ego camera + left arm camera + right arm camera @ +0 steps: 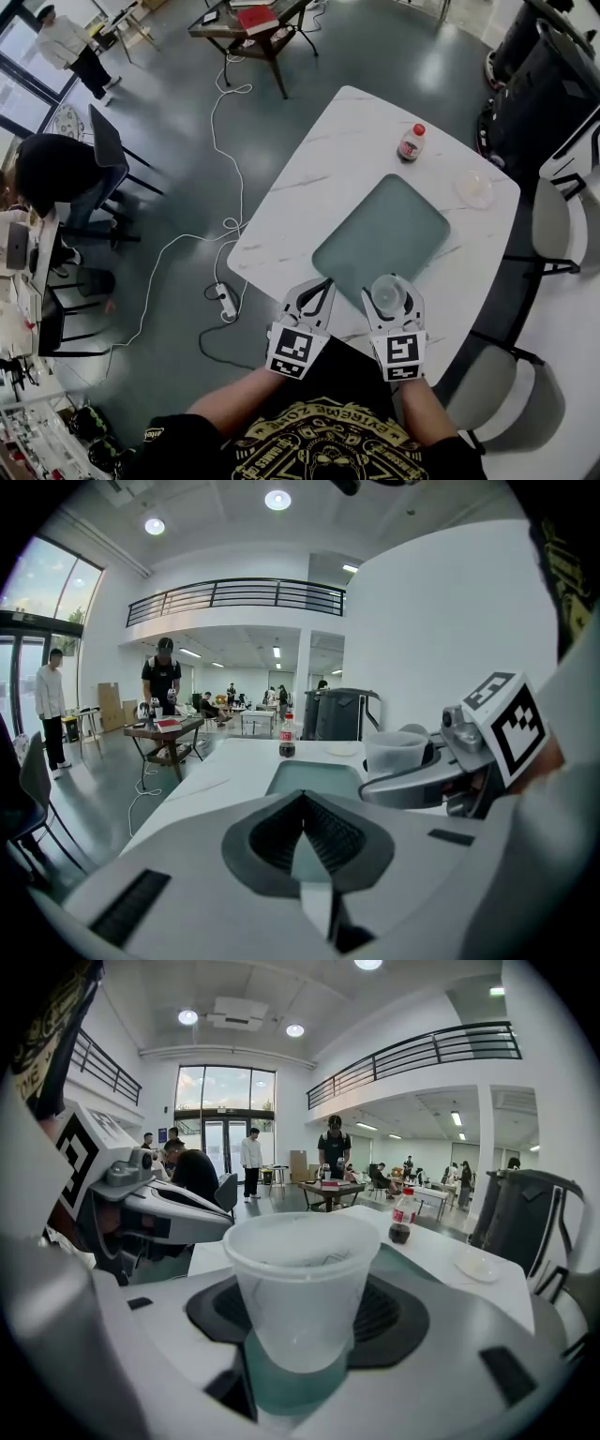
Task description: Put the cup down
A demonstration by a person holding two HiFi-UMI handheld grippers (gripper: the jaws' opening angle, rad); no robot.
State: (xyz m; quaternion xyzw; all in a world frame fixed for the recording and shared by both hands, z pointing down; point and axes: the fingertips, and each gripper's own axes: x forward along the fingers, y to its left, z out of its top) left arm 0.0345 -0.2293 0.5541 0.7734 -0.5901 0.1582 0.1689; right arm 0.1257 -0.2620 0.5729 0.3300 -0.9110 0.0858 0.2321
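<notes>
A clear plastic cup (389, 292) stands upright between the jaws of my right gripper (392, 298), which is shut on it. It hangs over the near corner of the green mat (384, 234) on the white marble table (319, 178). The right gripper view shows the cup (302, 1283) close up, empty, with green mat under it; whether it touches the mat I cannot tell. My left gripper (319, 291) hovers just left of it, shut with nothing held. From the left gripper view its jaws (302, 803) meet in a point, and the cup (398, 752) shows to the right.
A small cola bottle (412, 142) with a red cap stands at the table's far side, and a clear shallow lid (474, 187) lies right of the mat. Chairs (553, 225) flank the table's right side. A cable and power strip (225, 302) lie on the floor at left.
</notes>
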